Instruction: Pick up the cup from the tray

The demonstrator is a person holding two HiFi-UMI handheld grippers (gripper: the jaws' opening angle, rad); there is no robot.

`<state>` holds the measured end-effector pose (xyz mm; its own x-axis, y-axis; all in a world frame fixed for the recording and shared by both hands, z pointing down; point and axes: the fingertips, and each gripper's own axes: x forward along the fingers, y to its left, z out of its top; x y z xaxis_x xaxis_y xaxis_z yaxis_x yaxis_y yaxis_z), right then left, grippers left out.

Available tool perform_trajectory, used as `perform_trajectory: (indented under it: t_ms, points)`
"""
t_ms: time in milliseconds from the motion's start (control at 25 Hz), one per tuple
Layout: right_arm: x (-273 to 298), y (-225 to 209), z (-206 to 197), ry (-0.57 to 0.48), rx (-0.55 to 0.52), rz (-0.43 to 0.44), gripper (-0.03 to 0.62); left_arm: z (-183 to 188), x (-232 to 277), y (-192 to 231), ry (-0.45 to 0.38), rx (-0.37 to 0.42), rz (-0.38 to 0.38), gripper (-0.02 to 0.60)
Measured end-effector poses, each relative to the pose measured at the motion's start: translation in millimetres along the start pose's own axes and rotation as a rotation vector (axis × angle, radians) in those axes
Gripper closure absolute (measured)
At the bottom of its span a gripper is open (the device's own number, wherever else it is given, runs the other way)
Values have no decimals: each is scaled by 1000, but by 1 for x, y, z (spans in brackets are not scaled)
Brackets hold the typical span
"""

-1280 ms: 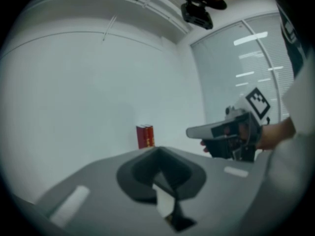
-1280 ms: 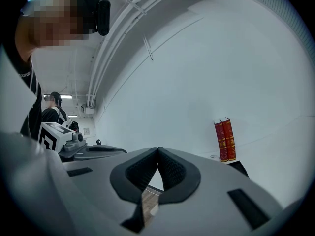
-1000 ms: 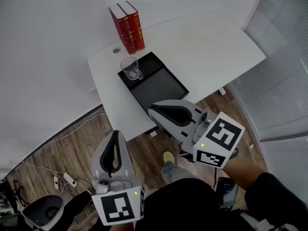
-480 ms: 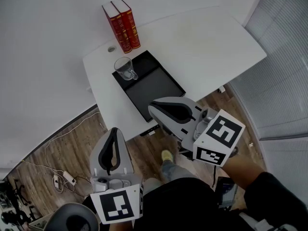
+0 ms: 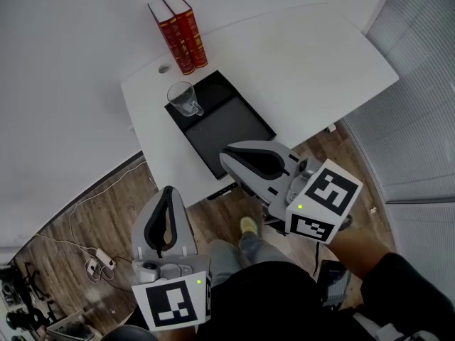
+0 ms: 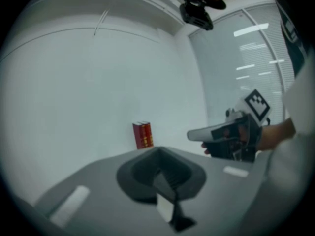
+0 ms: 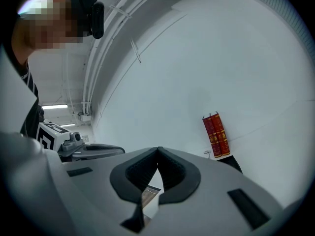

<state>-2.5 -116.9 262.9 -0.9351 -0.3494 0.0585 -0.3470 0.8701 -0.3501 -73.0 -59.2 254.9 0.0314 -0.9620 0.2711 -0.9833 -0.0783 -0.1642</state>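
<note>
The left gripper [image 5: 169,192] has its 2 jaws pressed together with nothing between them; in the left gripper view the tips [image 6: 158,150] meet in front of a bare white wall. The right gripper [image 5: 226,162] also has its 2 jaws closed on nothing, its tips [image 7: 157,149] touching.

The cup [image 5: 185,98], a clear glass one with a handle, stands upright well ahead of both pairs of jaws, apart from each. It sits in the corner of the black tray [image 5: 231,130] farthest from the right jaws, and the tray's near end lies just ahead of and below those tips. From the left jaws, the cup is ahead and a little to the right, above the edge of the white table [image 5: 306,62].

Beyond the cup, farther from both jaws, 2 red books [image 5: 178,33] stand upright side by side against the wall; both gripper views show them [image 6: 142,135] [image 7: 215,134] past the closed tips. The left jaws hang over wooden floor [image 5: 92,212], short of the table.
</note>
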Motion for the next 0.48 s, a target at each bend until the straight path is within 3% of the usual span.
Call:
perform_trajectory:
  t_ms: [480]
  points:
    - [2, 1, 1, 14, -2, 14, 580, 6, 1, 3, -13, -2, 8, 580]
